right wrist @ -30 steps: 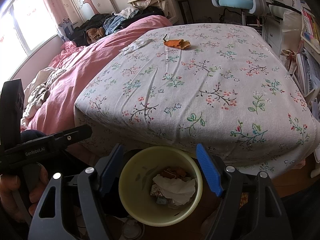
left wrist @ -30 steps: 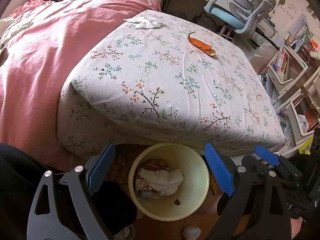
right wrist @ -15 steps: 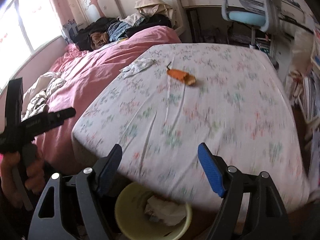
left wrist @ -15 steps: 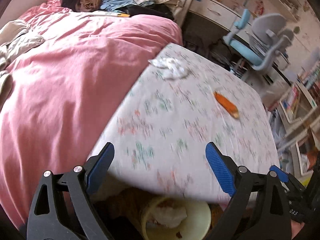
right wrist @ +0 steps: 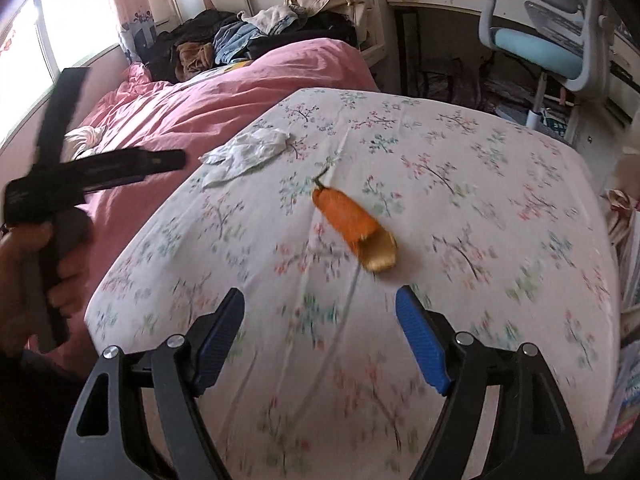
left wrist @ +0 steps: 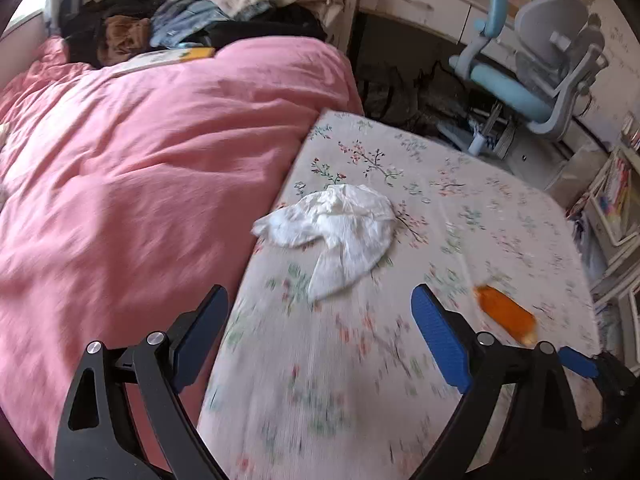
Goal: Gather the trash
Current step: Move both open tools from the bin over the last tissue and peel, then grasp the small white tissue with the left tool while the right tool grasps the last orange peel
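Reaching: both grippers over the floral sheet (right wrist: pixel 460 208), each lined up on its own scrap.
Left gripper (left wrist: pixel 320 332): jaws wide, empty; crumpled tissue (left wrist: pixel 340 232) just ahead, near the pink duvet (left wrist: pixel 140 168) edge.
Right gripper (right wrist: pixel 320 336): jaws wide, empty; orange peel (right wrist: pixel 352 224) ahead between the blue pads.
Rationale: wide spread probably to straddle soft, flat litter.
Status: nothing grasped yet.

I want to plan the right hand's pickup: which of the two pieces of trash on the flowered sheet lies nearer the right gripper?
The orange peel, just ahead of the open right gripper; the white tissue lies farther, by the pink duvet.
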Motion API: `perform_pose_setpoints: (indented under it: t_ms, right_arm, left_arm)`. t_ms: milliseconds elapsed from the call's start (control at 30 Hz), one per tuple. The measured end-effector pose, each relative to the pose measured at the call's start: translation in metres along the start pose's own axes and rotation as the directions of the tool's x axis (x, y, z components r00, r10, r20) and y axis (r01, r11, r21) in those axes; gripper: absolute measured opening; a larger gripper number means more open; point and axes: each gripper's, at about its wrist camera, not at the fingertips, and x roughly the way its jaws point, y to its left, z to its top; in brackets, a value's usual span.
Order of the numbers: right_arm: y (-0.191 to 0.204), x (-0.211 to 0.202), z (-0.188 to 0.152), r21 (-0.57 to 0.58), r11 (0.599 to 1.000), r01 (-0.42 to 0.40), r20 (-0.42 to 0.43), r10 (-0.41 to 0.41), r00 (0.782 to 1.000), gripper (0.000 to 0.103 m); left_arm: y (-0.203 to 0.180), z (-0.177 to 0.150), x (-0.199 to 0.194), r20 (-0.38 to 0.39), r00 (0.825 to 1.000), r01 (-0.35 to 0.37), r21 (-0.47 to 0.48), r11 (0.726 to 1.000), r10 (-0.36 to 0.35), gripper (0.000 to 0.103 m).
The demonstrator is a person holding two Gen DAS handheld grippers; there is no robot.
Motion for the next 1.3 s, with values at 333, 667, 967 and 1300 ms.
perform_pose_setpoints:
  t_ms: [333,667,967,1300]
  right_arm:
    - [-0.01,0.036,0.031,0.028,0.999,-0.029,-0.031,0.03,0.999,0.075]
    - [-0.013,0.046,0.035,-0.019,0.999,0.027,-0.065,-0.028,0.997,0.05]
    - [-0.016,0.027,0.028,-0.004,1.0,-0.003,-0.033,0.003,0.999,0.019]
    - [0.003,-0.038,0.003,0.058,0.994,-0.097,0.096,0.092,0.991,0.014]
  left_arm:
    - [-0.02,0.037,0.076,-0.045,0.999,-0.027,0.067,0.997,0.03,0.089]
    - [-0.037,0.048,0.091,-0.002,0.993,-0.112,0.152,0.982,0.114,0.037]
    - [-0.032,0.033,0.056,-0.035,0.999,0.034,0.111,0.993,-0.03,0.013]
    - [-0.03,-0.014,-0.047,0.056,0.985,0.156,0.073,0.985,-0.16,0.013]
